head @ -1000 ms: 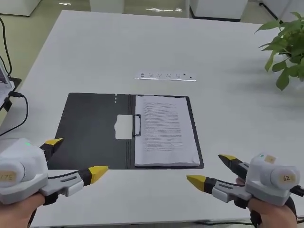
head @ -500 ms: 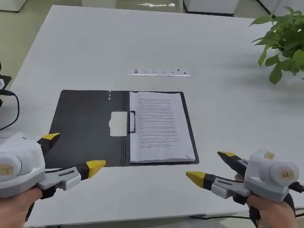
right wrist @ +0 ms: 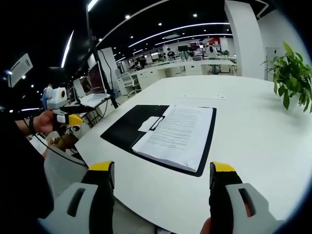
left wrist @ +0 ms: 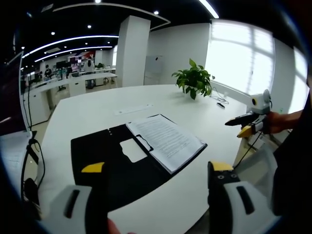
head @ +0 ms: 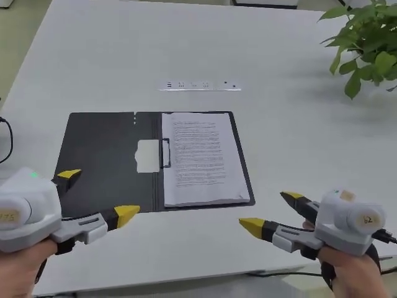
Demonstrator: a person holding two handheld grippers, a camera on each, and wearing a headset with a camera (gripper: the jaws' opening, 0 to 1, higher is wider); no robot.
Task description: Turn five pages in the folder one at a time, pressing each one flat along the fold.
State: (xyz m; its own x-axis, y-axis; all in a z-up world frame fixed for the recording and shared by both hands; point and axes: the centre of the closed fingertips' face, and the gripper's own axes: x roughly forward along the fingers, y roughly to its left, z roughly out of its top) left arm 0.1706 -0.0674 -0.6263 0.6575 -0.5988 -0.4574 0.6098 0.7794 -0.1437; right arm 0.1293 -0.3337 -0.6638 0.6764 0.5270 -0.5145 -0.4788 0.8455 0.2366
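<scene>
Hovering over the table's point(head: 291, 124) near edge with jaws apart and empty, the left gripper point(head: 98, 194) and right gripper point(head: 271, 211) face the open folder point(head: 102, 161) lying mid-table, its pages point(head: 201, 158) stacked right; likely next, pinching the first page's corner.

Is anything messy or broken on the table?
Nothing stands out. The black folder lies open and flat on the white table, with its pages in a neat stack on its right half. The left gripper and the right gripper are open and hold nothing.
</scene>
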